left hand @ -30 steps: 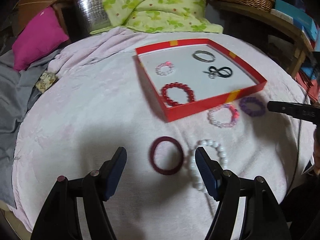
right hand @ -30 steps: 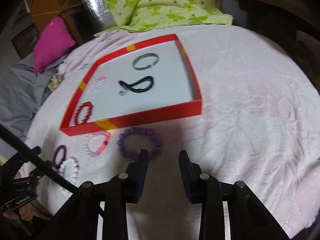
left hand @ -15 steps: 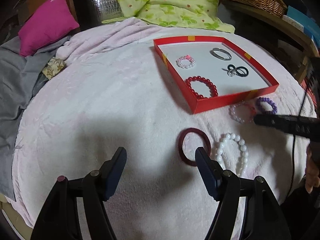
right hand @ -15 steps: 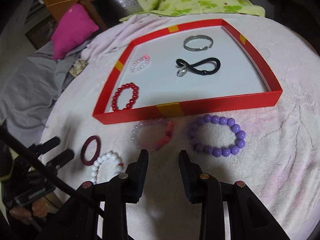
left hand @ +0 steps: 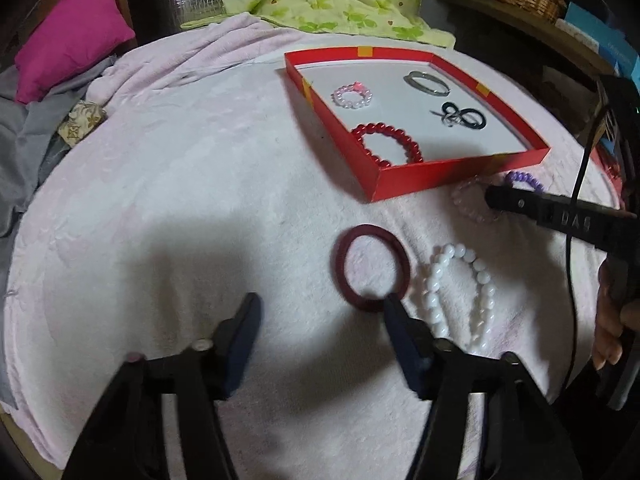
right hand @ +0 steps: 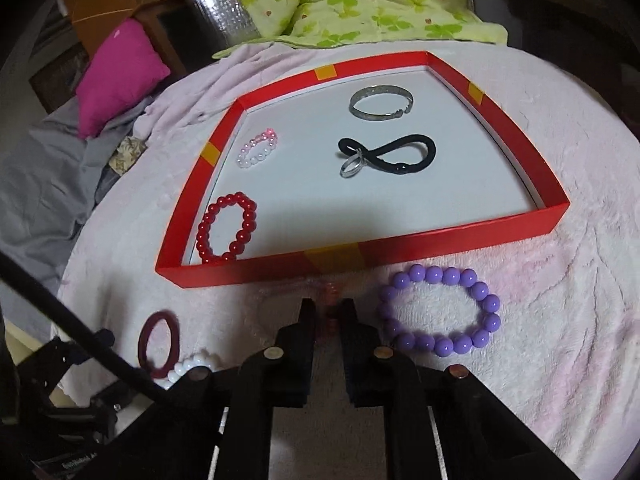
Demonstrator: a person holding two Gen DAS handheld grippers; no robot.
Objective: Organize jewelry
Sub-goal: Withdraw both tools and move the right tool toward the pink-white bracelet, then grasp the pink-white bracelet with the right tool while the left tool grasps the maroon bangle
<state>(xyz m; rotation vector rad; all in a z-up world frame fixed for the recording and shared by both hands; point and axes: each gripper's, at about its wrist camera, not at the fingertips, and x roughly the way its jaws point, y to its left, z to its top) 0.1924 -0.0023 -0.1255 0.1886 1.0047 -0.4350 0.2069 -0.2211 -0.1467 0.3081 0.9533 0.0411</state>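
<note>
Right claw (right hand: pixel 329 312) closing on pink-clear bead bracelet (right hand: pixel 330 294), just near of red tray (right hand: pixel 400 246). Left claw (left hand: pixel 320 312) closing, nothing between; right pad touching maroon bangle (left hand: pixel 370 266) near rim.

Dim indoor light from above; soft shadows spread across the pink blanket (left hand: pixel 200 168) beneath both tools, fisheye bending darkens the corners, slight motion blur low down
</note>
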